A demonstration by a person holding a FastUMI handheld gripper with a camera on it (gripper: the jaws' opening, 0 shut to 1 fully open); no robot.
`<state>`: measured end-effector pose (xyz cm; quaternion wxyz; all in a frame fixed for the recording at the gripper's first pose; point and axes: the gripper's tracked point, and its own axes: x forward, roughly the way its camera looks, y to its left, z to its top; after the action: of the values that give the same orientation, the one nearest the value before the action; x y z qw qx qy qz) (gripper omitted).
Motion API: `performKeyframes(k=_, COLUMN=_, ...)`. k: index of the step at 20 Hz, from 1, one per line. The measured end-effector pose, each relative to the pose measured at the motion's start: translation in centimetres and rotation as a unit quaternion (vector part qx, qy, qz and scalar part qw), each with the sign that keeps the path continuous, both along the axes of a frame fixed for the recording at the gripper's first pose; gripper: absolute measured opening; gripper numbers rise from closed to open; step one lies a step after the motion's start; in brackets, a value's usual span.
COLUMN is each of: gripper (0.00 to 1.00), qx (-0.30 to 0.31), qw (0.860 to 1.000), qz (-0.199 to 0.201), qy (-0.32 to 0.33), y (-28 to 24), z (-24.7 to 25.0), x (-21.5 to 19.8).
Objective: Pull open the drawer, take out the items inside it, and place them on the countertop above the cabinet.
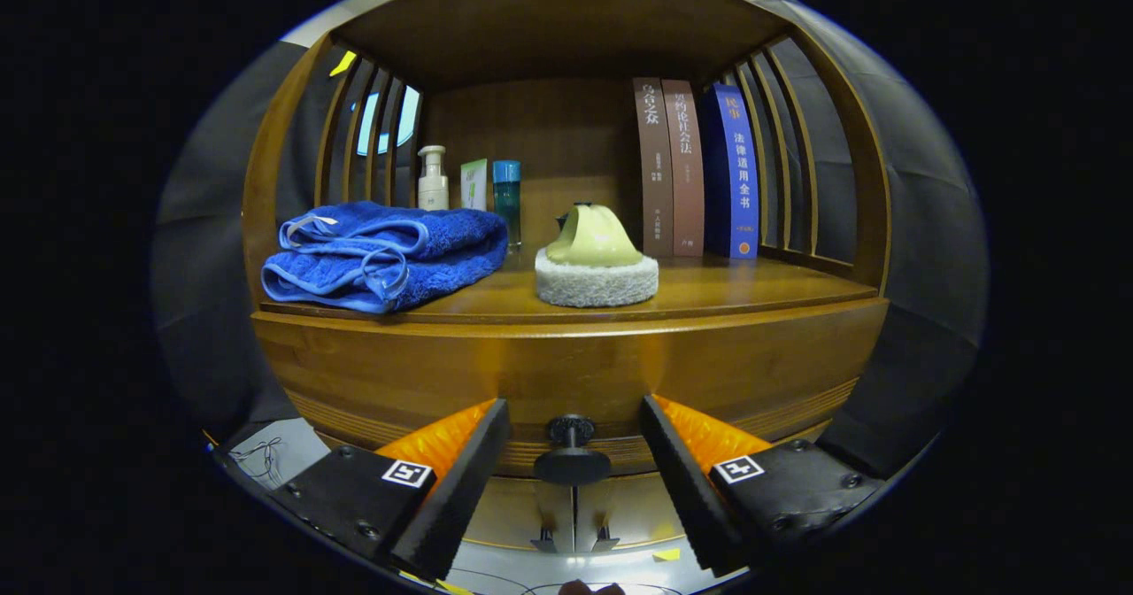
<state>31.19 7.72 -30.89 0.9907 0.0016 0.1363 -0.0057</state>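
A wooden cabinet has a curved drawer front [566,369] under its countertop [726,289]. From the drawer front a black round knob [572,464] sticks out toward me. My gripper [575,407] is open, with one finger on each side of the knob; neither finger touches it. On the countertop lie a folded blue towel [385,254] to the left and a white scrub pad with a pale yellow handle [596,263] in the middle. I cannot see inside the drawer, and the drawer front looks flush with the cabinet.
At the back of the countertop stand a white pump bottle [433,179], a small box [474,184] and a blue-capped bottle [507,198]. Three upright books [699,170] stand to the right. Slatted wooden sides [801,152] and a wooden top enclose the shelf space.
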Motion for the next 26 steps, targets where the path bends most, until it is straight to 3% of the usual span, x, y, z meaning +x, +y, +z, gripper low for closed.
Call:
performKeyframes(k=4, gripper=1.00, qx=0.017, qw=0.999, qz=0.009, qy=0.030, y=-0.1, z=-0.6, x=-1.4)
performKeyframes(k=14, gripper=1.00, qx=-0.043, qw=0.997, qz=0.023, qy=-0.062, y=-0.8, z=13.5, x=-9.1)
performKeyframes(k=20, gripper=0.99, qx=-0.019, qw=0.996, qz=0.029, qy=-0.085, y=-1.0, z=20.2, x=-15.0)
performKeyframes(k=26, gripper=0.99, qx=0.000, qw=0.997, qz=0.020, qy=-0.080, y=-2.6, z=23.5, x=-19.4)
